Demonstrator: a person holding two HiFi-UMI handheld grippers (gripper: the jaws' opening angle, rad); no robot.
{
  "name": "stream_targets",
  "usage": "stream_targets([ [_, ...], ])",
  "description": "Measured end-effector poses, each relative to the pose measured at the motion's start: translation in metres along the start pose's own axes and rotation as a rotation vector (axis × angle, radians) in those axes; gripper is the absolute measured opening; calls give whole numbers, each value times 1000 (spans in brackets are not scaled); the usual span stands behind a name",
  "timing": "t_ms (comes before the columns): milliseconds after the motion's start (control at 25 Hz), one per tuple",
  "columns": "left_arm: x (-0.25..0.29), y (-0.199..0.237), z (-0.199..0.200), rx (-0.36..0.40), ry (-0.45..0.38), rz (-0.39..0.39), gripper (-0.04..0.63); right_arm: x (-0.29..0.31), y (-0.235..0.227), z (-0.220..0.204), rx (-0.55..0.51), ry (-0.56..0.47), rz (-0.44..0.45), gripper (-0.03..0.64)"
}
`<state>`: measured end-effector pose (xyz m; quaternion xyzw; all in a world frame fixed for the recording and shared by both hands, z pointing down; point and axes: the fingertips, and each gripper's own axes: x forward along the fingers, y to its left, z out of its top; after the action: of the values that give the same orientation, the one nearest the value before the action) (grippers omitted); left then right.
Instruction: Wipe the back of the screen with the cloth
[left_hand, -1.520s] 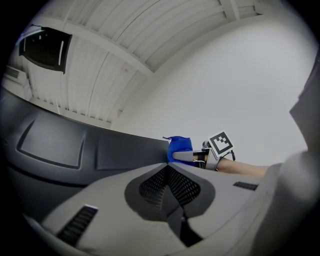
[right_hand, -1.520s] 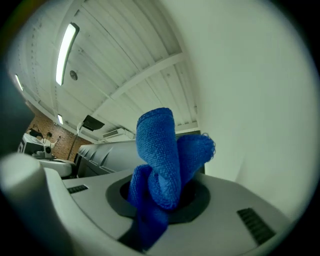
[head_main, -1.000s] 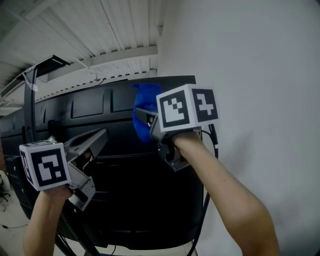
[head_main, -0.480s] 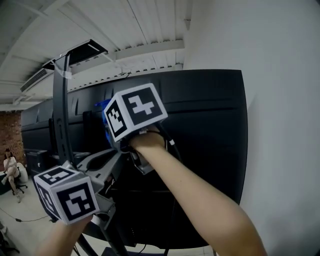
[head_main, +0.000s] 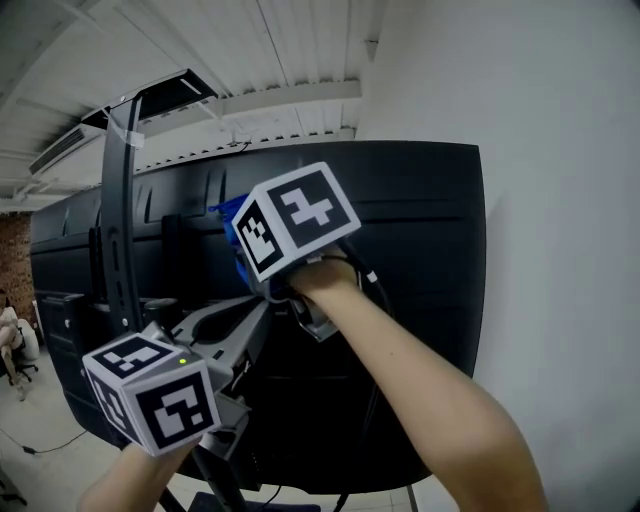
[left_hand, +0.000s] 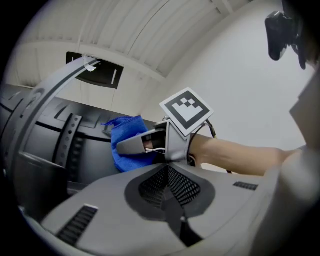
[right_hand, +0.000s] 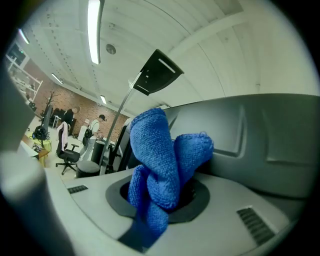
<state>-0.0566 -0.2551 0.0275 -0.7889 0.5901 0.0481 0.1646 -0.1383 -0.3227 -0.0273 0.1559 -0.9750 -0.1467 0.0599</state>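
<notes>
In the right tongs (right_hand: 156, 202), clamped fast, sits the cloth (right_hand: 162, 150): bright blue, with a nubbly woven pile, bunched into two rounded folds that stand up past the tips, and a narrow tail trailing back between the jaws. Just beyond those tips is the screen (head_main: 430, 230), its back dark, moulded plastic with recessed panels. The cloth lies at its upper part, though I cannot tell whether it presses on. Below the right tongs and to their left, the left tongs (left_hand: 172, 202) point up toward them, jaws together with nothing between, held off the screen. A grey pole (head_main: 120, 230) rises left of both.
</notes>
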Motion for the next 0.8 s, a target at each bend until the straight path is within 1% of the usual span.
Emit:
stream_targets([
  [80, 11, -13, -1, -6, -6, -25, 6, -22, -20, -8, 4, -3, -43, 75],
  [280, 42, -55, -4, -15, -16, -99, 6, -83, -72, -36, 58, -28, -134, 75],
  [400, 59, -79, -8, -33, -11, -136, 6, -120, -100, -54, 96, -45, -181, 75],
  [600, 84, -110, -23, -62, 10, -176, 6, -183, -147, -82, 130, -71, -291, 75],
  [800, 100, -135, -36, -84, 32, -200, 6, -239, -189, -108, 226, -126, -369, 75],
])
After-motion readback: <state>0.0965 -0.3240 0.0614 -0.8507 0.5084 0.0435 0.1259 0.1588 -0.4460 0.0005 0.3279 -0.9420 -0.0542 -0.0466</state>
